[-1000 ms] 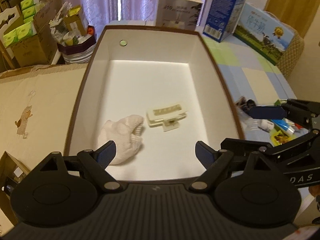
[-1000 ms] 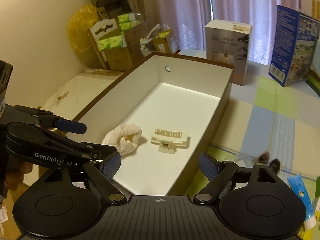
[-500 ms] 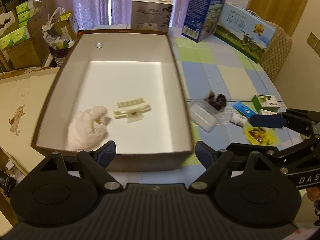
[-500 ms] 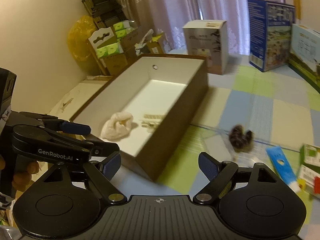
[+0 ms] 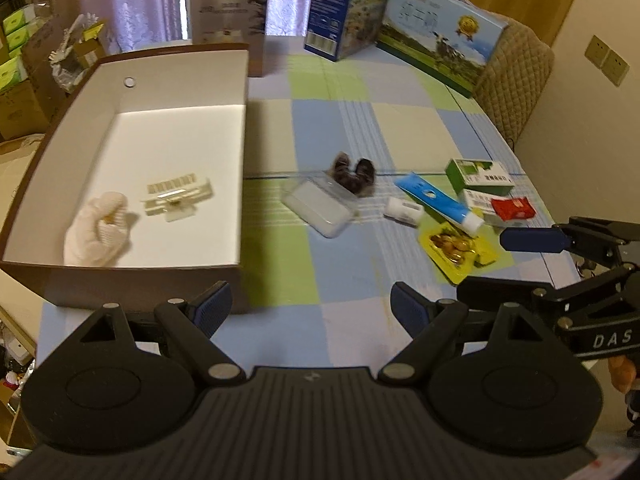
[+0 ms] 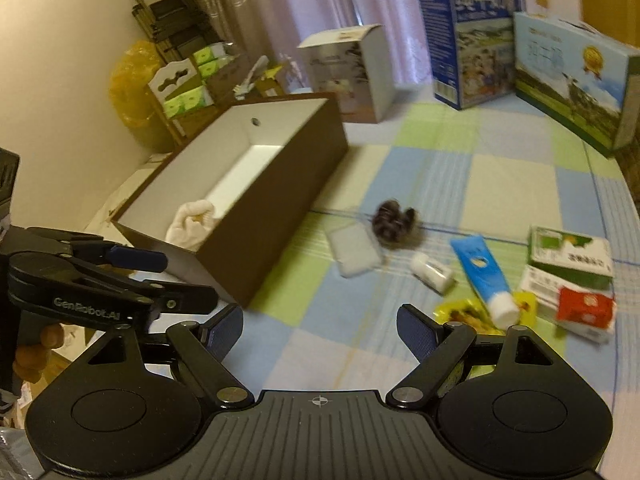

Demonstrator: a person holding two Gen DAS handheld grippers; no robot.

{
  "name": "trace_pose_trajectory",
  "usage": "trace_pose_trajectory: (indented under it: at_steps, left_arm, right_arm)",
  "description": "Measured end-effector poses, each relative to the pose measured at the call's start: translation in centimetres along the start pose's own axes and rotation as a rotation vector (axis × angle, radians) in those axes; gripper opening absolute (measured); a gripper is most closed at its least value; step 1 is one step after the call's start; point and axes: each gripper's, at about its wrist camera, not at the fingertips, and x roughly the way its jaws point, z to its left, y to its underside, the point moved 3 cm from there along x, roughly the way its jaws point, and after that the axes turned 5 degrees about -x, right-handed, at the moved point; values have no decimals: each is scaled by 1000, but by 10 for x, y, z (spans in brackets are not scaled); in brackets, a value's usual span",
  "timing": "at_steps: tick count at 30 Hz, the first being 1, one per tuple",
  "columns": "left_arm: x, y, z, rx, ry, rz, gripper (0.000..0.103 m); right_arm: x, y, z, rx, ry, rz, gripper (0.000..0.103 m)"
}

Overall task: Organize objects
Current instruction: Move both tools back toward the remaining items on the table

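A brown box with a white inside [image 5: 240,128] [image 6: 280,200] holds a white sock [image 5: 98,228] [image 6: 190,222] and a cream hair clip [image 5: 176,198]. On the checked cloth lie a clear white pouch [image 5: 320,208] [image 6: 354,250], a dark scrunchie [image 5: 354,174] [image 6: 394,220], a small white bottle [image 5: 404,210] [image 6: 432,272], a blue tube [image 5: 438,202] [image 6: 484,272], a yellow snack packet [image 5: 456,248], green-white boxes [image 5: 480,178] [image 6: 570,260] and a red packet [image 5: 512,208] [image 6: 584,308]. My left gripper [image 5: 310,308] and right gripper [image 6: 320,328] are both open and empty, above the cloth's near edge.
Three large cartons stand at the back: a white one [image 5: 228,16], a blue one [image 5: 348,4] and a blue-green one [image 5: 440,52]. Cardboard boxes of tissue packs [image 6: 188,84] and a folded trolley [image 6: 168,28] stand left of the table.
Both grippers have swung right and pulled back from over the box, so the loose items on the cloth have come into view. Both stayed open and empty.
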Motion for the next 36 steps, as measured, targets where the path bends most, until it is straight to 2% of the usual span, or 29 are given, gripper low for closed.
trace_pose_trajectory:
  at_steps: [11,21,36]
  left_arm:
    - [24,0,-36,-13,-25,23,84]
    - [55,-10,-55,-51,-67,35,84]
    - [92,-23,-66,-88,-123,50,84]
  right_arm:
    - [-14,10,-53,45,48,5,82]
    - [-7,13,-100,66,112,34,82]
    - [13,6,-136,71,116,54,78]
